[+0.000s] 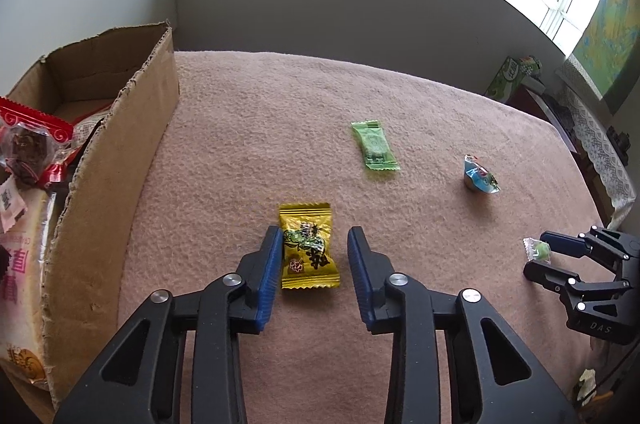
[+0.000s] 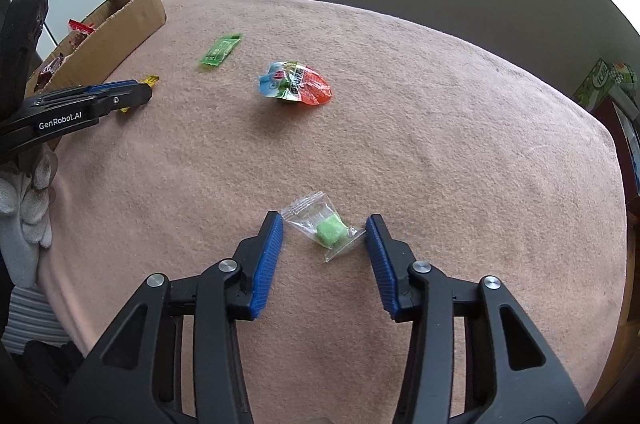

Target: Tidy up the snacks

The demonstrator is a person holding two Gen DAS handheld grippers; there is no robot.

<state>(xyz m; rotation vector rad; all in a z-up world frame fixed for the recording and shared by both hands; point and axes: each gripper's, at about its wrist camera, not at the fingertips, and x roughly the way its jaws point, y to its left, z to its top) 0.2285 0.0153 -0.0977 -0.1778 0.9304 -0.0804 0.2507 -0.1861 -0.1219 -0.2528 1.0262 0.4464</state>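
My left gripper (image 1: 314,238) is open, its blue pads on either side of a yellow snack packet (image 1: 307,247) lying on the pink cloth. My right gripper (image 2: 325,224) is open around a clear packet with a green candy (image 2: 326,229); the right gripper's tips touch the wrapper's ends. A green wrapper (image 1: 374,145) and a blue-red foil snack (image 1: 480,176) lie farther out; they show in the right wrist view as the green wrapper (image 2: 221,49) and the foil snack (image 2: 294,83). The cardboard box (image 1: 120,160) at the left holds several snack packs.
The pink cloth-covered table (image 2: 400,144) ends at a wall behind. The right gripper (image 1: 538,256) shows at the left view's right edge, the left gripper (image 2: 132,92) at the right view's left edge. A green box (image 1: 508,80) and furniture stand beyond the table's right side.
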